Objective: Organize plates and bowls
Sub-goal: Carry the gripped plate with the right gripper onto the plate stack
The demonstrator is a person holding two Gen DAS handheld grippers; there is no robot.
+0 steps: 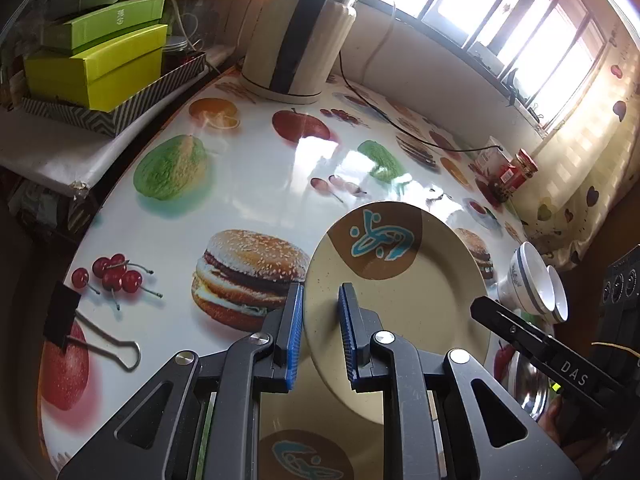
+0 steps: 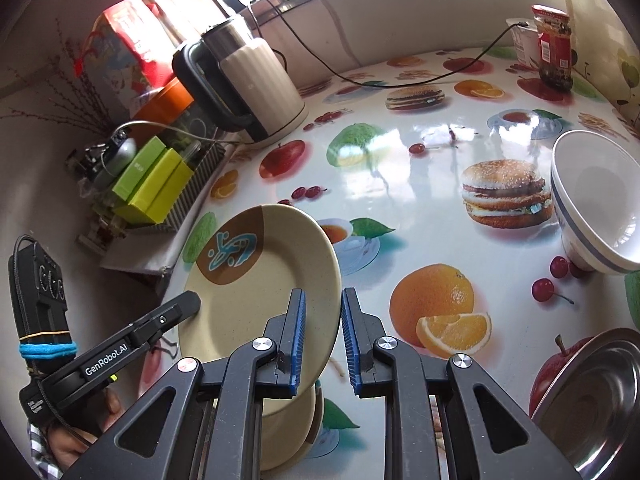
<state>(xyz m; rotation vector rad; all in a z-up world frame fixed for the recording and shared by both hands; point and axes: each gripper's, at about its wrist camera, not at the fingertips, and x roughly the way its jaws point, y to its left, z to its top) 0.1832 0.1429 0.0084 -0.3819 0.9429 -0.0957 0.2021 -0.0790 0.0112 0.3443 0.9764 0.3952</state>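
Observation:
A beige plate (image 1: pixel 404 292) (image 2: pixel 276 280) with a brown patch and a blue motif hangs tilted above the table, held from both sides. My left gripper (image 1: pixel 320 332) (image 2: pixel 192 302) is shut on its left rim. My right gripper (image 2: pixel 322 336) (image 1: pixel 486 310) is shut on its right rim. Under the held plate lies a second plate (image 1: pixel 304 456) (image 2: pixel 288 428) with the same pattern, partly hidden by the grippers. Two white bowls (image 1: pixel 536 284) (image 2: pixel 596 200) with a grey-blue band sit nested on the table to the right. A steel bowl (image 1: pixel 528 384) (image 2: pixel 592 404) rests at the near right.
The table (image 1: pixel 248 184) has a glossy cloth printed with fruit and burgers. A cream kettle (image 1: pixel 296 40) (image 2: pixel 248 80) stands at the back with a black cable (image 2: pixel 400 80) running across. Green boxes (image 1: pixel 100 68) sit in a tray at the left, a red jar (image 2: pixel 554 48) is at the far right, and a binder clip (image 1: pixel 64 320) lies at the near left.

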